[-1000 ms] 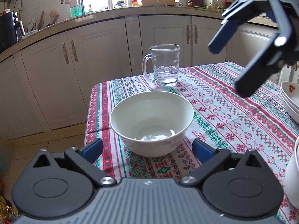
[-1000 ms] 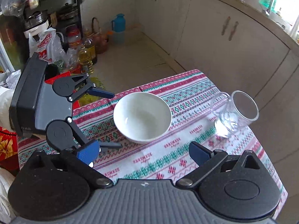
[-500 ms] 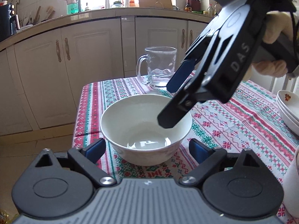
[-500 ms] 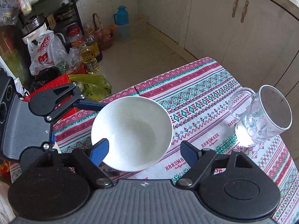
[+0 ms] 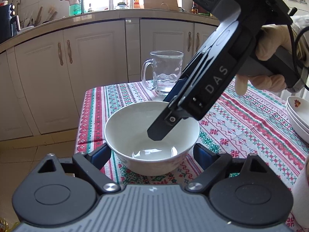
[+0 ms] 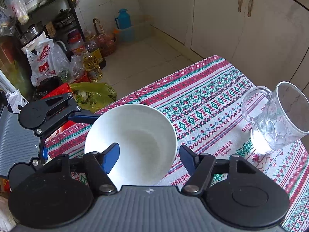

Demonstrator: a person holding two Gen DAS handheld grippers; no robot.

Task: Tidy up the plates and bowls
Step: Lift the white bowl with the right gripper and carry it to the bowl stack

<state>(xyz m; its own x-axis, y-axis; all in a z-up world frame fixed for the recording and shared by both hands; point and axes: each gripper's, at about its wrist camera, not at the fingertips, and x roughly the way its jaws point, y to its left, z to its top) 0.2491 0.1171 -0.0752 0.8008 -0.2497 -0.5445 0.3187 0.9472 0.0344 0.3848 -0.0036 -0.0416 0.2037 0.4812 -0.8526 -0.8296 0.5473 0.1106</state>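
Note:
A plain white bowl (image 5: pixel 135 127) stands on the patterned tablecloth (image 5: pixel 241 119) near the table's corner. My left gripper (image 5: pixel 151 154) is open, its two blue fingers on either side of the bowl's base, apart from it. My right gripper (image 6: pixel 149 157) is open and straddles the bowl's (image 6: pixel 141 135) near rim: the left finger is inside the bowl, the right finger outside. In the left wrist view it comes down from the upper right with one finger (image 5: pixel 162 127) inside the bowl. A stack of white flowered bowls (image 5: pixel 299 114) sits at the right edge.
A glass mug (image 5: pixel 166 71) stands behind the bowl near the table's far edge; it also shows in the right wrist view (image 6: pixel 278 119). Cream cabinets (image 5: pixel 63 73) lie beyond. Bags and oil bottles (image 6: pixel 92 63) crowd the floor left of the table. A white object (image 5: pixel 303 189) is at the right edge.
My right gripper has come down from above and set one finger inside the bowl. My left gripper has moved closer, its fingers now beside the bowl.

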